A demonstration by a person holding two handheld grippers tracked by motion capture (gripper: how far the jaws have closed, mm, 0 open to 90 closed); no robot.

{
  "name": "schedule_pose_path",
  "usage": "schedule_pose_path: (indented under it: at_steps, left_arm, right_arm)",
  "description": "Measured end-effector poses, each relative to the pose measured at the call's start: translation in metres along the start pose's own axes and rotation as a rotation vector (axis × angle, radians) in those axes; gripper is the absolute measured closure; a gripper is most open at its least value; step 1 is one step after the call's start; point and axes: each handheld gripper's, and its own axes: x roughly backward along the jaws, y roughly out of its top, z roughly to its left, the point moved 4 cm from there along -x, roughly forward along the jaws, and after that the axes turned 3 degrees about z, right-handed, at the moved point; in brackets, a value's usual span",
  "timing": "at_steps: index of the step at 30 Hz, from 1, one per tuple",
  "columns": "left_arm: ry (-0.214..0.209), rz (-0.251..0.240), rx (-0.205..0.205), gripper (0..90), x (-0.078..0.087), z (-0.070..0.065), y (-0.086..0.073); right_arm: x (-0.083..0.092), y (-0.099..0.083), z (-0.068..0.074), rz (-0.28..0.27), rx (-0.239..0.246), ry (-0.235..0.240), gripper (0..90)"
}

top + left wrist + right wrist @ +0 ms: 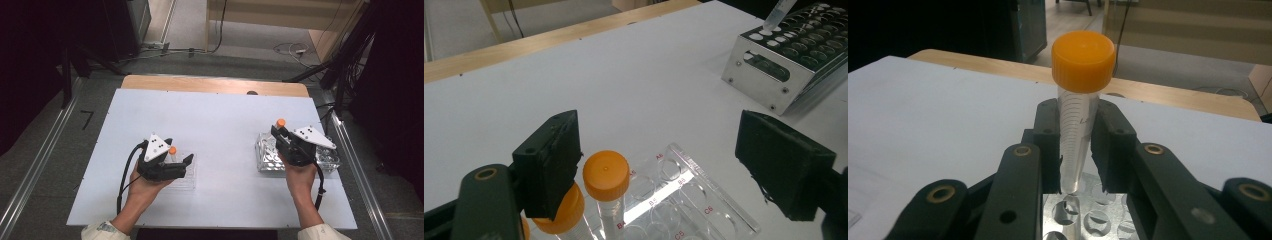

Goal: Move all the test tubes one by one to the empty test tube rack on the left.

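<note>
My right gripper [279,132] [1075,150] is shut on a clear conical tube [1074,135] with an orange cap [281,122], held upright with its tip just above the holes of a metal rack [267,157] [1088,217]. My left gripper [178,151] [664,150] stands open over a clear plastic rack [185,175] [704,200]. Two orange-capped tubes stand in that rack: one [606,175] just inside the left jaw, untouched, and another [561,215] partly hidden under that jaw. The metal rack [774,65] and the held tube's tip [776,15] also appear far off in the left gripper view.
Both racks sit on a white board [210,120] laid over a wooden table [200,84]. Metal rails [30,175] run along both sides. Cables lie on the floor beyond the table's far edge.
</note>
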Motion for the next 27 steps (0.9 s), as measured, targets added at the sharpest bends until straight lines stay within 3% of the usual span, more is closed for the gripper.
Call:
schedule_pose_path:
  at_steps: [6, 17, 27]
  left_arm:
    - [-0.019, -0.016, 0.013, 17.9, 0.001, -0.002, 0.002]
    - [-0.030, -0.015, -0.001, 18.3, 0.001, -0.007, 0.002]
    - [-0.049, -0.011, -0.017, 18.3, -0.001, -0.018, 0.002]
  right_arm:
    - [0.004, 0.000, 0.013, 0.013, 0.032, 0.043, 72.3]
    - [0.001, -0.015, 0.068, 0.088, 0.145, 0.184, 72.3]
    - [-0.002, -0.026, 0.098, 0.138, 0.169, 0.287, 72.3]
